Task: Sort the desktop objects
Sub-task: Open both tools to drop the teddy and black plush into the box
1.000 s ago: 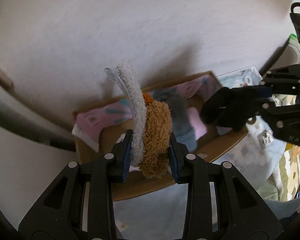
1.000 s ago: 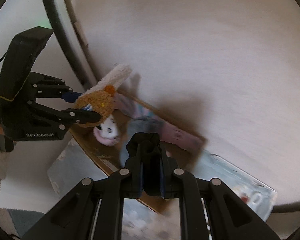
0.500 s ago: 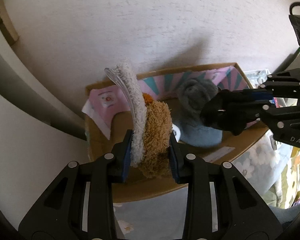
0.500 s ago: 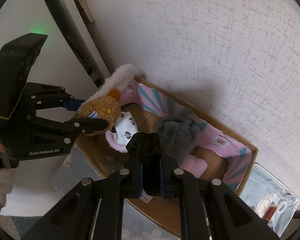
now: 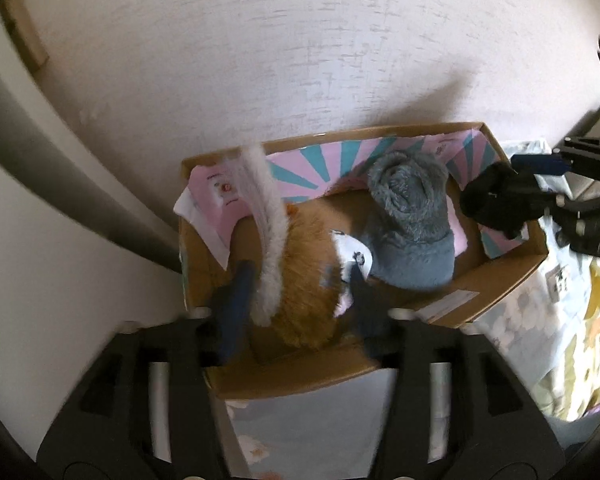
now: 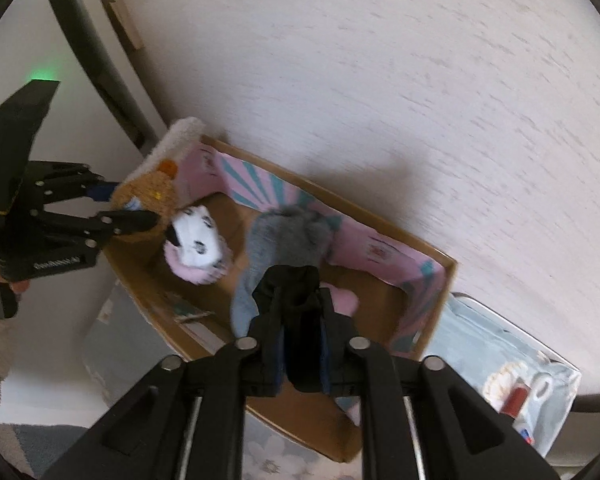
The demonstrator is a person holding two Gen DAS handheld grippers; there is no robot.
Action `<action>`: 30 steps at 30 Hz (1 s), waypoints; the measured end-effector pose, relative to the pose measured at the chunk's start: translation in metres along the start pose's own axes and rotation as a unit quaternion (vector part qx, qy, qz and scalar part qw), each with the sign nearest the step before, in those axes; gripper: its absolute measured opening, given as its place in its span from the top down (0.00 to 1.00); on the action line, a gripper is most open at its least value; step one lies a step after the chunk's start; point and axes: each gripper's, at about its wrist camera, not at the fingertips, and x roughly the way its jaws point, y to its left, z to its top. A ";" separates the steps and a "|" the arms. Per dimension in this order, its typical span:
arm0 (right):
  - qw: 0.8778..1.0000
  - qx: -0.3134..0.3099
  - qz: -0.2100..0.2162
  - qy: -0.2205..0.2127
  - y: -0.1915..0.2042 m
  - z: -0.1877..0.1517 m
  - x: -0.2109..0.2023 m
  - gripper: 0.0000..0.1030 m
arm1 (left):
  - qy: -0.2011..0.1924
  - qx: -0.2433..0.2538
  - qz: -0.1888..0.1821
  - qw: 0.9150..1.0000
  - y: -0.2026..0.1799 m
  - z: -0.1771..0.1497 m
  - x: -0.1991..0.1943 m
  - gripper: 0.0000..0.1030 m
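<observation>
My left gripper [image 5: 300,292] is over the left end of the cardboard box [image 5: 512,268], jaws spread wider than before, with the brown and white fuzzy sock bundle [image 5: 300,280] still between them. It also shows in the right wrist view [image 6: 148,192]. My right gripper [image 6: 302,344] is shut on a black sock [image 6: 296,296] above the box's right part [image 6: 448,264]. The black sock also shows in the left wrist view [image 5: 496,200]. A grey fuzzy sock [image 5: 412,216] and a white spotted sock with pink cuff [image 6: 198,244] lie in the box.
The box has a pink and teal lining [image 6: 260,188] and stands against a pale wall [image 5: 260,40]. A clear bag with small items [image 6: 512,384] lies to the right of the box. A floral cloth [image 5: 540,320] lies under and beside it.
Both grippers have moved down toward the box. The left jaws have spread apart and the brown and white bundle sits lower in the box. The right gripper still holds the black sock.
</observation>
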 end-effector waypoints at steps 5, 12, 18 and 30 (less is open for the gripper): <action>0.999 0.027 -0.011 -0.014 -0.011 -0.005 -0.012 0.24 | -0.023 0.000 0.027 0.999 0.001 -0.002 -0.013 0.00; 0.998 0.028 -0.033 -0.034 -0.023 -0.007 -0.031 0.23 | -0.034 -0.001 0.028 0.999 -0.004 0.000 -0.025 0.00; 0.998 0.027 -0.037 -0.033 -0.029 -0.012 -0.042 0.23 | -0.053 -0.012 0.024 0.998 -0.008 -0.001 -0.038 0.00; 0.999 0.029 -0.020 -0.041 -0.024 -0.034 -0.057 0.23 | -0.052 0.008 0.009 0.999 -0.046 -0.006 -0.047 0.00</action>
